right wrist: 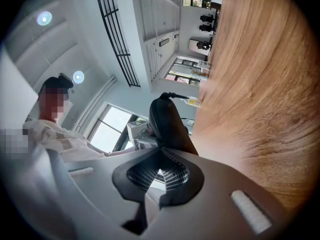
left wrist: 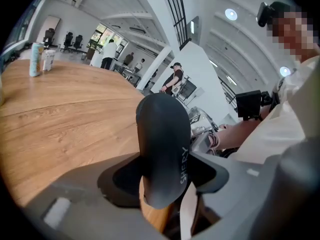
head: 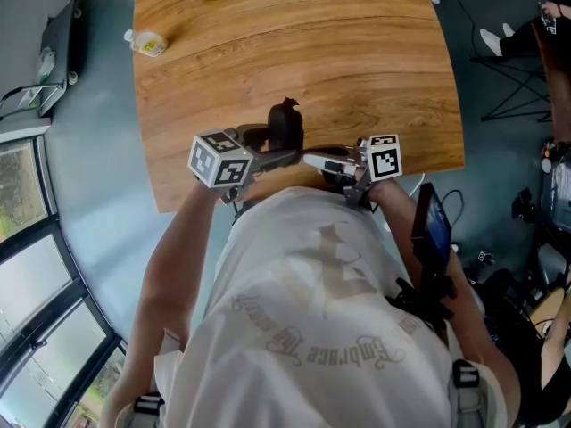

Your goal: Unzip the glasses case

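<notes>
Black and smooth, the glasses case (head: 285,125) sits over the near edge of the wooden worktop (head: 294,43), just in front of the person's white shirt (head: 321,328); the left gripper (head: 282,152) has it clamped across its width, jaws spread wide with a pad pressed to either side, and in the left gripper view the case stands on end between them, pale lettering running up its edge; whether it touches the wood beneath I cannot tell; the right gripper (head: 314,160) comes in from the other side, its jaws drawn almost together with only a slit of light between the ribbed pads, tips closing on the near end of the case; the zip pull itself is too small to make out; a small pale bottle (head: 147,43) lies well apart, near the worktop's far left edge.
</notes>
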The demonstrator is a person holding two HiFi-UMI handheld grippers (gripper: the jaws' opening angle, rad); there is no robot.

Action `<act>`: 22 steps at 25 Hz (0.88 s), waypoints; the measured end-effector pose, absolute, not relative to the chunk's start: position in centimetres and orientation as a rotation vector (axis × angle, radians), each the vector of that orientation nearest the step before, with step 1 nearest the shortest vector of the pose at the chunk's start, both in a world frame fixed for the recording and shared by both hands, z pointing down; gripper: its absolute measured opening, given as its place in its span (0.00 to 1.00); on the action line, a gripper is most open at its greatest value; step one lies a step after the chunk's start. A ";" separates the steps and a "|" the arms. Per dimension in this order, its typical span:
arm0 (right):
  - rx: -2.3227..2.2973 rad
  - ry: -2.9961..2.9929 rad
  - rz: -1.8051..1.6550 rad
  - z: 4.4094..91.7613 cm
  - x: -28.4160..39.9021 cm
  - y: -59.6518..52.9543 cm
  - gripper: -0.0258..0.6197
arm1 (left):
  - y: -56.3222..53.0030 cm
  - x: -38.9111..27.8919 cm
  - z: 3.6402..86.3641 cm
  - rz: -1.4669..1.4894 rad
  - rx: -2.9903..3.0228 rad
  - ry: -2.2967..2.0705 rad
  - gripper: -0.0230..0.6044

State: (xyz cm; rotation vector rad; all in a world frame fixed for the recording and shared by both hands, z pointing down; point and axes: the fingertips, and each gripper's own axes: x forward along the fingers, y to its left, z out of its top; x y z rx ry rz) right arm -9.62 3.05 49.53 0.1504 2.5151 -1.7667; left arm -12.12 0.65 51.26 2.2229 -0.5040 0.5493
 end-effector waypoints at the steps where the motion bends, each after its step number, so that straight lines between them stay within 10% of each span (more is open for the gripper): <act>1: 0.146 2.498 -1.766 49.4 -9.6 3.0 0.05 | 0.8 -12.1 51.3 0.577 2.223 -0.491 0.50; 22: 0.049 2.436 -1.748 49.5 -8.8 1.9 0.05 | 3.3 -14.0 54.1 1.324 2.267 -0.412 0.49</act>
